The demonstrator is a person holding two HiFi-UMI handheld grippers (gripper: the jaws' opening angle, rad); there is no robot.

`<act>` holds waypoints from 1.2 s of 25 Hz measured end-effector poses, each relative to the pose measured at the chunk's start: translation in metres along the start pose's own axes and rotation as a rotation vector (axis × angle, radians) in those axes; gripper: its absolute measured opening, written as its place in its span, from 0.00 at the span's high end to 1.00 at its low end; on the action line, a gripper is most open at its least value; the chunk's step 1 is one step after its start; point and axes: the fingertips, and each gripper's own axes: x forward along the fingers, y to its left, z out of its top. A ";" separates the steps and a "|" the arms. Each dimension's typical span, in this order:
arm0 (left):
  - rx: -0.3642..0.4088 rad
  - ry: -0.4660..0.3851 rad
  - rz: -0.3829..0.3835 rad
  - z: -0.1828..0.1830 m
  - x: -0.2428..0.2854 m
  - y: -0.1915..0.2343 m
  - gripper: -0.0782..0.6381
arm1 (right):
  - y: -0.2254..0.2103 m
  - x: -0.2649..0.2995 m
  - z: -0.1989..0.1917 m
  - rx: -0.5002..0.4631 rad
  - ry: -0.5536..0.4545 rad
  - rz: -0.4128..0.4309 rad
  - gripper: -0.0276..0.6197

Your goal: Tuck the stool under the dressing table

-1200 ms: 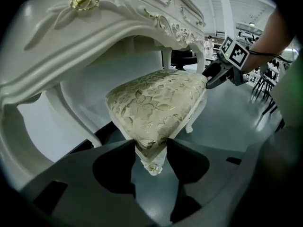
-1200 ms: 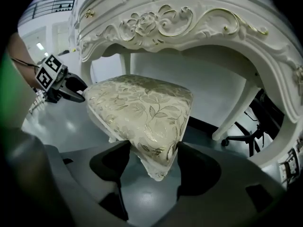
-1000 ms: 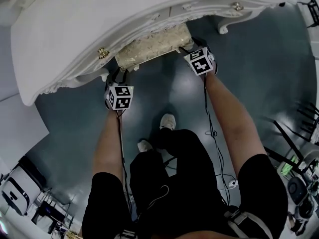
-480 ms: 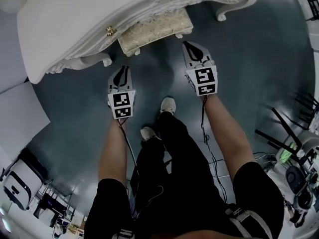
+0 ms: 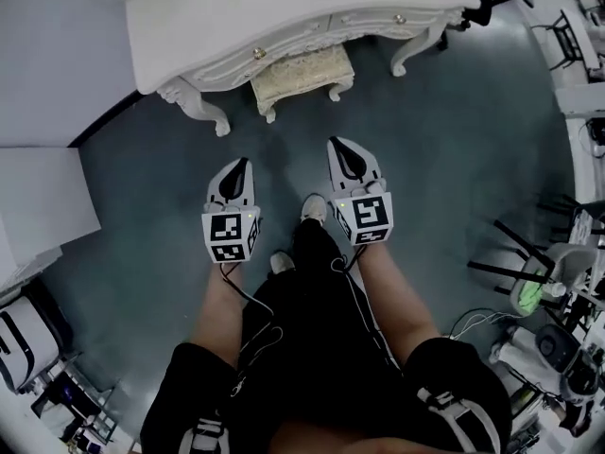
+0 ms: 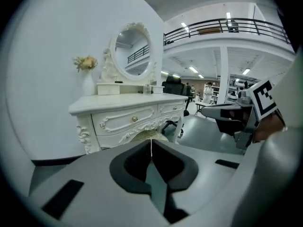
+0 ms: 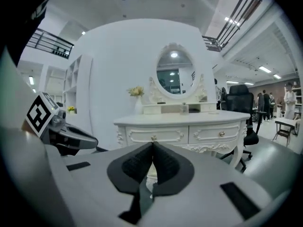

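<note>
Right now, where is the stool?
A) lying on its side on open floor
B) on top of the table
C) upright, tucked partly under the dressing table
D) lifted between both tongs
C: the stool stands on its legs between the front legs of the dressing table, its far edge under the drawers.

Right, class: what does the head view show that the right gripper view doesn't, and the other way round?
Only the head view shows the person's shoes and legs. Only the right gripper view shows the oval mirror and distant people. Both show the dressing table, the left gripper and the right gripper, its fingers shut.
</note>
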 end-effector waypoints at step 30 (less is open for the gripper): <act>0.098 -0.321 0.056 0.181 -0.417 -0.047 0.86 | 0.171 -0.297 0.262 -0.083 -0.338 -0.118 0.93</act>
